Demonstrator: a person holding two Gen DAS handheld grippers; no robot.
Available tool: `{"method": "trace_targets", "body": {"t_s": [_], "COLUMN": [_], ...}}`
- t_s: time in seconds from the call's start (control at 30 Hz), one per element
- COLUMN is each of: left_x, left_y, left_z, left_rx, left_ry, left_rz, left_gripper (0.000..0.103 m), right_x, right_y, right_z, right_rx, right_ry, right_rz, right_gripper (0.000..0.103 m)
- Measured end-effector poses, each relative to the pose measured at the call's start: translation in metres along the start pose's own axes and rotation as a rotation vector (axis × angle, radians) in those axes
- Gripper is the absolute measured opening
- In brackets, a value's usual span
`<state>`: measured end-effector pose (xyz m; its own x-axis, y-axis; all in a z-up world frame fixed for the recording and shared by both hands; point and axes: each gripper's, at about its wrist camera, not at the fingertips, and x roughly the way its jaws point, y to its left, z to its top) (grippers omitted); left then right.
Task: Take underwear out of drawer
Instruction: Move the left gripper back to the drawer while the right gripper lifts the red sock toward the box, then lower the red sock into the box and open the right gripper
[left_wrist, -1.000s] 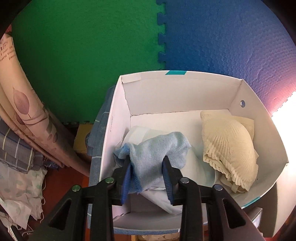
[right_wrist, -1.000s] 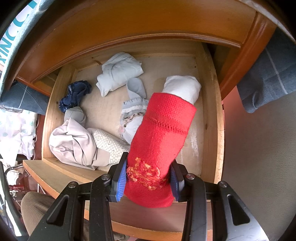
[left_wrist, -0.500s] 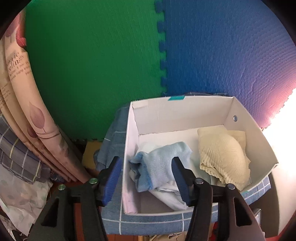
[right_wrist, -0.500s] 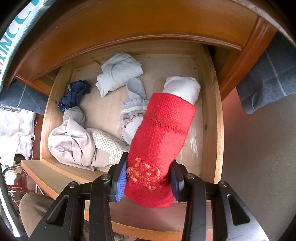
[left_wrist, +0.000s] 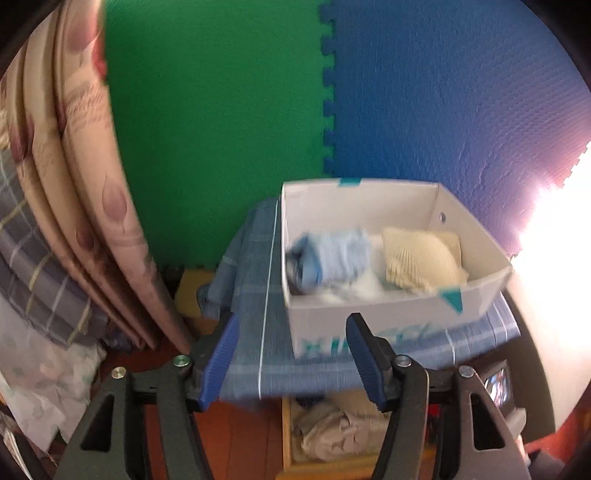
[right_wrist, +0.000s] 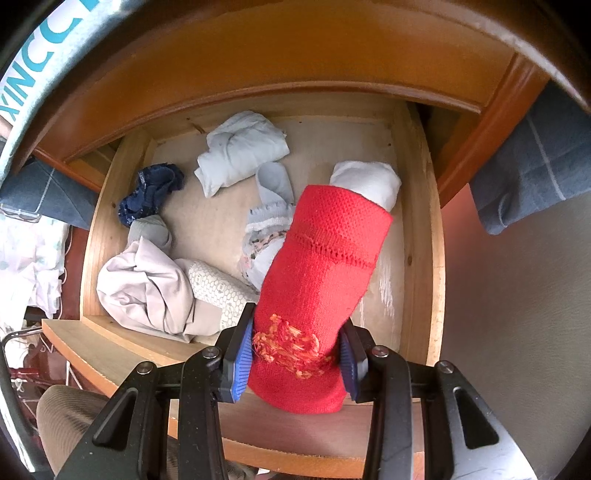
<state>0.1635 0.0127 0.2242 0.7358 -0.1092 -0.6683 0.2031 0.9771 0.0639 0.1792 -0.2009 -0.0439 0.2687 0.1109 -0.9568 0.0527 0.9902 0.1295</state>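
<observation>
Pointing steeply down over the drawer (right_wrist: 421, 229), right claw (right_wrist: 295, 363) clenches a red knit roll (right_wrist: 321, 273); left claw (left_wrist: 291, 358) released.

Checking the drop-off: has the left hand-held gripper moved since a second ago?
Yes. The left hand-held gripper has backed out of the white box, jaws just opening, empty.

Two wrist cameras, two separate corners of the scene.
Left wrist view slants down from a little way off toward the white box (left_wrist: 373, 317) at 2 o'clock; right wrist view looks steeply down, close over the open drawer (right_wrist: 419, 229), whose far end sits at 12 o'clock. The views share the box and the blue checked cloth (left_wrist: 255, 302).
</observation>
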Motion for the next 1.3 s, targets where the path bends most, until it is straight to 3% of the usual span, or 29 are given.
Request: {"method": "trace_targets", "body": {"t_s": [0.23, 0.5, 0.67, 0.87, 1.1, 1.3], "left_x": [0.026, 0.068, 0.082, 0.095, 0.099, 0.096], "left_y": [0.01, -0.021, -0.03, -0.019, -0.016, -0.025], "left_z": [-0.08, -0.153, -0.172, -0.181, -0.187, -0.186], "left_rx": [-0.091, -0.062, -0.065, -0.124, -0.134, -0.098], "left_ry": [0.092, 0.148, 0.165, 0.208, 0.221, 0.199], "left_rz": [0.042, 0.088, 0.088, 0.092, 0.103, 0.108], "left_gripper": [0.062, 0.062, 0.062, 0.062, 0.062, 0.062], "right_x": [-0.033, -0.075, -0.106, -0.168, -0.252, -0.285], "right_y": [-0.002, 0.009, 0.014, 0.017, 0.03, 0.052], "right_z": [0.0, 0.0, -0.011, -0.01, 0.034, 0.088], "right_rx": [-0.026, -0.127, -0.183, -0.177, -0.203, -0.227], "right_ry": [-0.125, -0.128, -0.132, -0.239, -0.419, -0.512], "right_rz": [0.038, 0.028, 0.023, 0.072, 0.059, 0.037], "right_gripper": [0.037, 0.037, 0.037, 0.037, 0.037, 0.037]}}
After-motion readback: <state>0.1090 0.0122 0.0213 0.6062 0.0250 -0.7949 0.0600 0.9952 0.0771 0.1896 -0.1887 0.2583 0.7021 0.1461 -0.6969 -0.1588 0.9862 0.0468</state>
